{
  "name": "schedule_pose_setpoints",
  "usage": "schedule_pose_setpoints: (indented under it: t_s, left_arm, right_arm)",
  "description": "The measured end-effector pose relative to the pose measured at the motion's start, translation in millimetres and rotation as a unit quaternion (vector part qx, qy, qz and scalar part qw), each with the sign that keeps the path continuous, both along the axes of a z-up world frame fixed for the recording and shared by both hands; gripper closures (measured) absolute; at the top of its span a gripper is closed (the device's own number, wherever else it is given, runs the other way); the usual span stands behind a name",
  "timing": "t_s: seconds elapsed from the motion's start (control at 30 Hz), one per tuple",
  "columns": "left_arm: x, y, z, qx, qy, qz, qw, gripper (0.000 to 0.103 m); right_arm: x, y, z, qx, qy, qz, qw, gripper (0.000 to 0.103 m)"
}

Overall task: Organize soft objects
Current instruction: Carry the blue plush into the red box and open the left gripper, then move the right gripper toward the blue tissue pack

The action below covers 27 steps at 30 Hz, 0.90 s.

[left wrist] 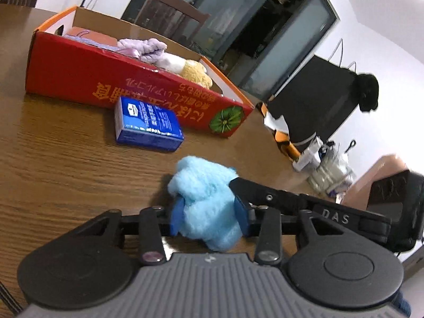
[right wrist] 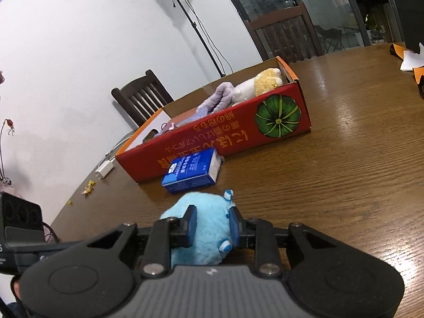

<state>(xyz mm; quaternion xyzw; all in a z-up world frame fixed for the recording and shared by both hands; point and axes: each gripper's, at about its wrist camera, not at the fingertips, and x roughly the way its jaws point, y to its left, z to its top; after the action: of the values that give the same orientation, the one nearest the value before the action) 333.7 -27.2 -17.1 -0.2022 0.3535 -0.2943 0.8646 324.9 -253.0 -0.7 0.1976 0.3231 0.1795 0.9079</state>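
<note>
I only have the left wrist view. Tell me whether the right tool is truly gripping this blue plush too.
Observer: Yes. The right tool has both pads pressed into the blue plush, one on each side.
Operator: Report what lies past the red box's end, hidden from me.
Observer: A white charger lies on the table, close beside the end of the red box away from its pumpkin picture.
</note>
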Motion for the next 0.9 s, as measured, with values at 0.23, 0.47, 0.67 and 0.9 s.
schedule_pose_setpoints:
  t_s: [0.23, 0.47, 0.67, 0.9]
  left_arm:
    - [51.1, 4.4, 70.1, -0.027, -0.071, -0.001, 0.9971, 0.063]
    - [175.1, -9.8, 63.9, 0.023, 0.003, 0.013, 0.9997, 0.062]
    - [169.9, -1.0, 55.0, 0.068, -0.026, 0.040, 0.9965, 0.051]
    - [128.7, 22.8, 101.4, 0.100, -0.100, 0.064, 0.9879, 0.046]
  right_arm:
    - [30.2, 4.0, 66.4, -0.021, -0.104, 0.003, 0.994, 0.077]
    - [164.9, 12.8, 70.1, -0.039, -0.030, -0.018, 0.999, 0.077]
    - [183.2, 24.8, 35.1, -0.115, -0.003, -0.032, 0.993, 0.057]
    - [147.6, 9.7, 73.0, -0.112, -0.071, -0.043, 0.990, 0.051]
